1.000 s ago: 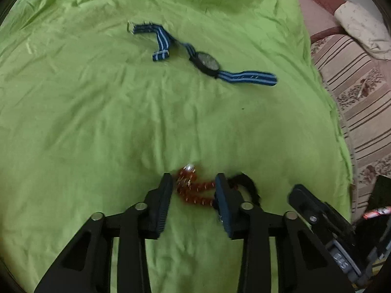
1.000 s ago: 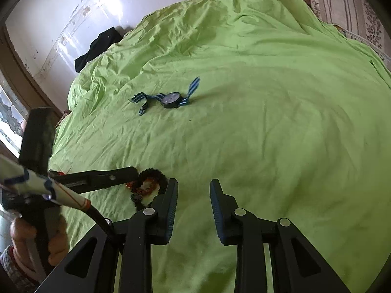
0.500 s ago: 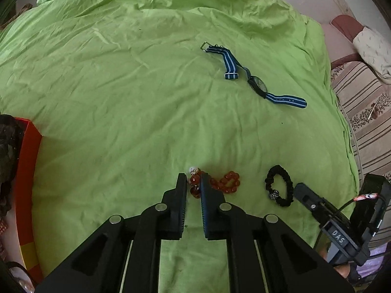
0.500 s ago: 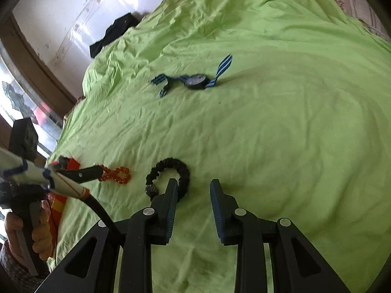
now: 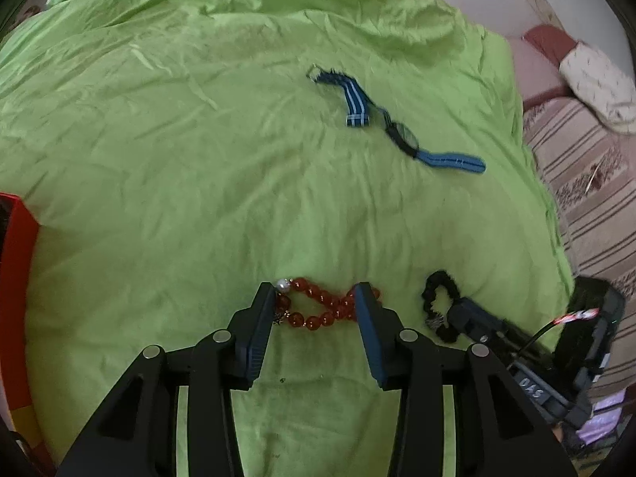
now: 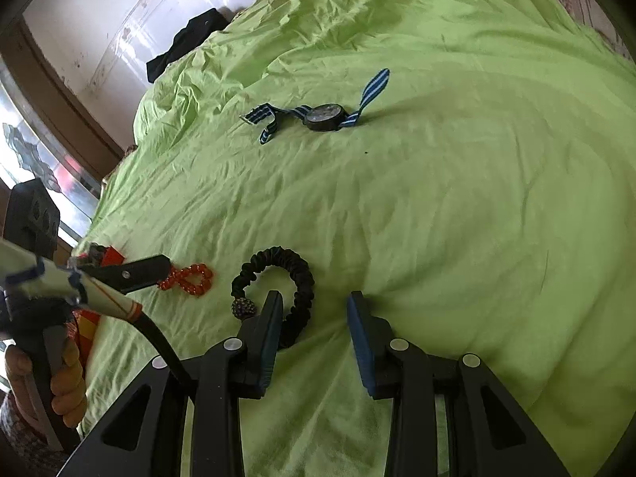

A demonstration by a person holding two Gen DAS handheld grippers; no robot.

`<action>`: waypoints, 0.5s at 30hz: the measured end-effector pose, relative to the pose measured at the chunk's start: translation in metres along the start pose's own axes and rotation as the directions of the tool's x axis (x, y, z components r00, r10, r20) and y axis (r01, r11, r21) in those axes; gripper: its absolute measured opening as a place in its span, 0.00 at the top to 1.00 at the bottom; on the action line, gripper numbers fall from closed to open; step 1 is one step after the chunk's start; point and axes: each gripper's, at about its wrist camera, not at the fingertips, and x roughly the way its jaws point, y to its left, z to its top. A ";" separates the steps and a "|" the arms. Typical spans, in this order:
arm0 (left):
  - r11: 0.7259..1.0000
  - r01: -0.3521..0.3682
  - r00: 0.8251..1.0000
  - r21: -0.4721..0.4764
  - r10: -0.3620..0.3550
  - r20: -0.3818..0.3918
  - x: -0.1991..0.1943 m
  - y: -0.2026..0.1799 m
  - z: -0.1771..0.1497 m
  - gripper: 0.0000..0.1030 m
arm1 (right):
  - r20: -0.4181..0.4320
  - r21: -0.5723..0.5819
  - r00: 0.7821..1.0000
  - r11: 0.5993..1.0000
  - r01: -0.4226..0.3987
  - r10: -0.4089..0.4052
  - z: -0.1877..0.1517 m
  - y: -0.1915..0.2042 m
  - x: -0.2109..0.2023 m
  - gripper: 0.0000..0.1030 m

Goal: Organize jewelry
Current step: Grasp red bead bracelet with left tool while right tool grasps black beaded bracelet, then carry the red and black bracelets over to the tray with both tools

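At the bed's left edge a red box (image 5: 18, 278) is waiting. The left gripper (image 5: 316, 290) was pinching the red bead bracelet (image 5: 322, 310) a moment ago; now it is opening and the beads are lying loose on the green sheet (image 5: 198, 198). The right gripper (image 6: 314, 298) is opening too, over the black bracelet (image 6: 278, 274). The bracelets are now lying apart, easier to sort.

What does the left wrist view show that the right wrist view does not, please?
Only the left wrist view shows the striped sofa. Only the right wrist view shows the hand gripping the left tool and the dark cloth. Both show the red bead bracelet, black bracelet, watch and green sheet.
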 end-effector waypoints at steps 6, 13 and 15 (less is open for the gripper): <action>0.999 -0.044 0.999 0.007 0.044 -0.001 0.005 -0.006 -0.001 0.67 | 0.018 -0.010 0.999 0.999 0.048 -0.048 0.006 0.010 0.010 0.63; 0.996 -0.082 0.996 0.046 0.081 0.028 -0.024 -0.025 -0.012 0.93 | 0.033 -0.108 0.996 0.990 0.090 -0.087 0.005 0.030 0.008 0.91; 0.996 -0.077 0.996 0.044 0.075 0.052 -0.044 -0.030 -0.017 0.93 | 0.056 -0.083 0.996 0.993 0.079 -0.075 0.005 0.026 -0.002 0.91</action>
